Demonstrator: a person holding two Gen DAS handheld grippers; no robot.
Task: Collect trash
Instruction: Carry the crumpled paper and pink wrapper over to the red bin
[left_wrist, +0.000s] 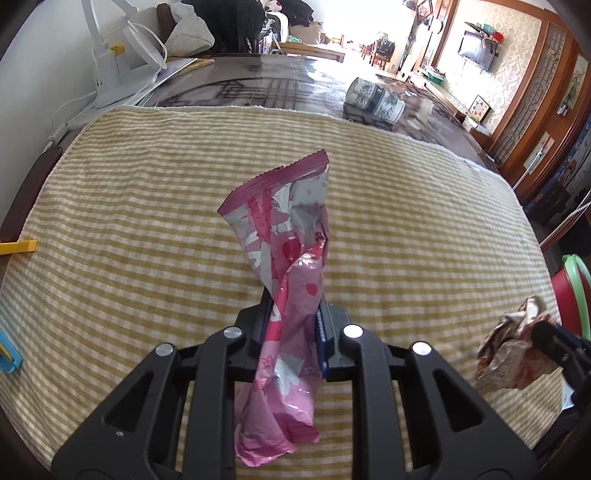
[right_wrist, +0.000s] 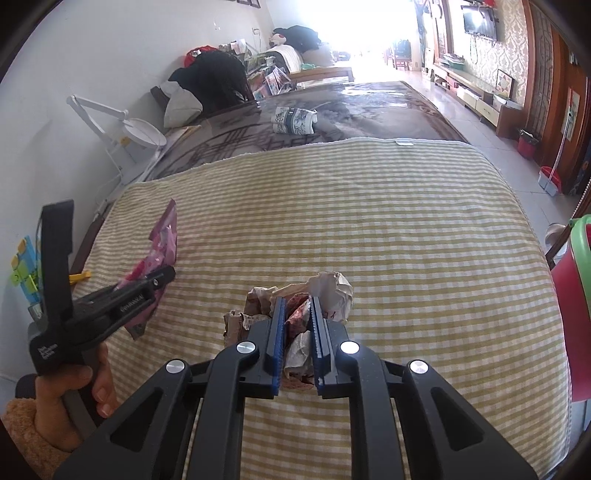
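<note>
A yellow plastic clip (left_wrist: 18, 246) is seen at the far left edge of the yellow-and-white checked cloth (left_wrist: 147, 184) spread over the table. Further right, a crumpled pink printed snack wrapper (left_wrist: 291, 258) is gripped by the left gripper (left_wrist: 293, 317), clenched on its twisted middle and held above the cloth. A blue-and-white patterned ceramic cup (left_wrist: 375, 99) lies on its side beyond the cloth. At the right, a wad of crumpled brown-and-white paper (right_wrist: 306, 314) is clamped by the right gripper (right_wrist: 297, 314); whether it touches the cloth cannot be told. A red bin with a green rim (right_wrist: 576, 295), possibly, stands at the right edge.
</note>
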